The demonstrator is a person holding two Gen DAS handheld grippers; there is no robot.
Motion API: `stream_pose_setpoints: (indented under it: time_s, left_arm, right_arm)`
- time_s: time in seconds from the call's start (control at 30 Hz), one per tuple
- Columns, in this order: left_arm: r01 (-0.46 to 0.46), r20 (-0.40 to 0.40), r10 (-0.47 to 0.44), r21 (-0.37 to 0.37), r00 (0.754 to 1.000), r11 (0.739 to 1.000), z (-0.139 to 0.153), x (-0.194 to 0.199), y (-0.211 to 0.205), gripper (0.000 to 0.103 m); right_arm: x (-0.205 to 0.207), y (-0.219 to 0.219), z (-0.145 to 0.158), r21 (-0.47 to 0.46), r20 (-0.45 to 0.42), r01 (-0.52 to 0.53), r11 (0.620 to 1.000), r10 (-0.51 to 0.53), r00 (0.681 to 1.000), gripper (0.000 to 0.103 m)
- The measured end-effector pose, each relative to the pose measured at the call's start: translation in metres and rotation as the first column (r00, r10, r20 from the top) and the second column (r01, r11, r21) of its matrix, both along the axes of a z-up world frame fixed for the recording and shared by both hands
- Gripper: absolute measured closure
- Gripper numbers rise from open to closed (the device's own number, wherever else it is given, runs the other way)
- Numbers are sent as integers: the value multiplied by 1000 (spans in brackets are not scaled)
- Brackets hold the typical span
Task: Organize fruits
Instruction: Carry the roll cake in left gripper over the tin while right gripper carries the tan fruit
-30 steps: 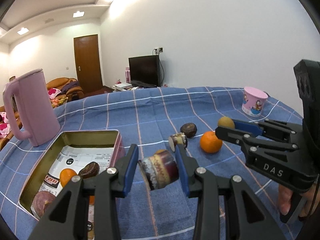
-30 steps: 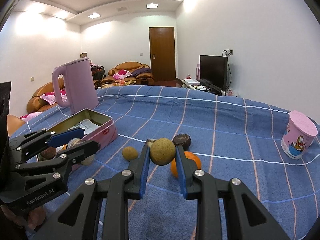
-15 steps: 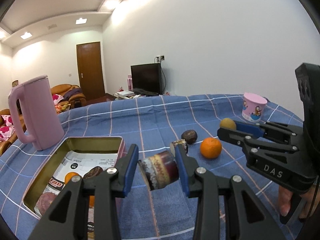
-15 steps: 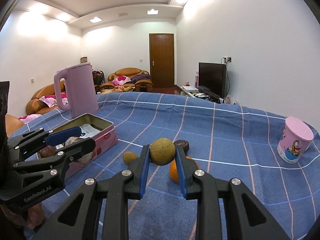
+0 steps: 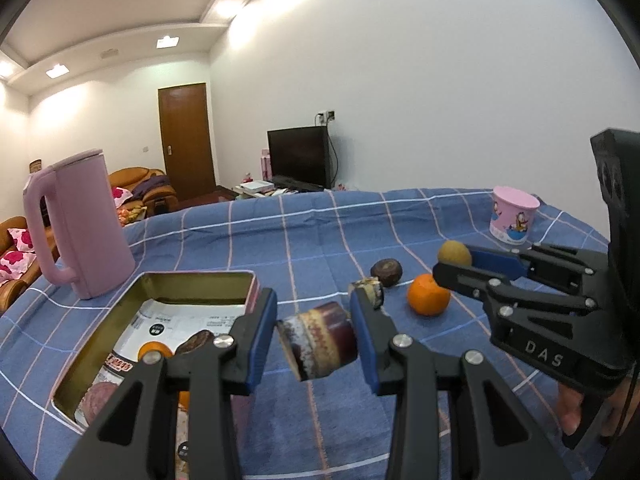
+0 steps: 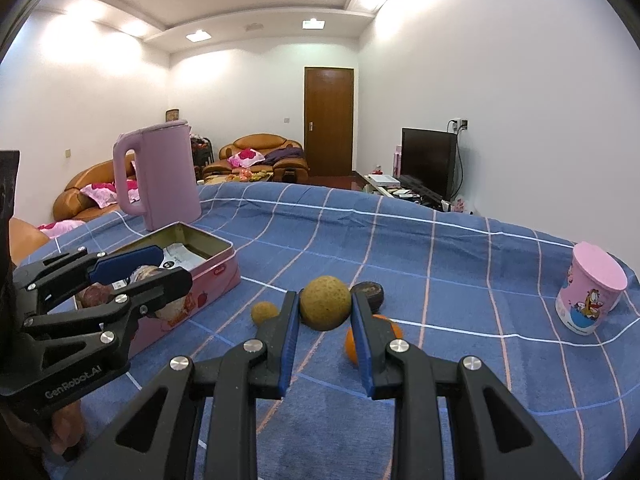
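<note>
Fruits are riding clamped in both claws, left gripper (image 5: 314, 340) on the cut purple piece (image 5: 318, 345), right gripper (image 6: 325, 312) on the brown ball (image 6: 325, 307), so we are keeping them level toward the tin (image 5: 196, 278) left of them.

right gripper (image 5: 456, 266) body: reads "DAS" in the left wrist view | left gripper (image 6: 160, 266) body: reads "GenRobot.AI" in the right wrist view | tin (image 6: 224, 258) paper and side label: print too small to read
</note>
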State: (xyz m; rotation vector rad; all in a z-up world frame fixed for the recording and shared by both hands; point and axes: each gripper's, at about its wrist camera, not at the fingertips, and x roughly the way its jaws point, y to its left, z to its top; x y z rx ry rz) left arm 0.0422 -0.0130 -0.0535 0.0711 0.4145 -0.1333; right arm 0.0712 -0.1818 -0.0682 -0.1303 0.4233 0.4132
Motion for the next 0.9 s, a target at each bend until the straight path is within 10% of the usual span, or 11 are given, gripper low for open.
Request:
stream_pose_setpoints:
  time_s: [0.9]
  left_arm:
    - [-253, -42, 253, 10, 966, 967, 20, 14, 121, 63]
  right_arm:
    - [14, 101, 14, -47, -49, -217, 975, 215, 975, 75]
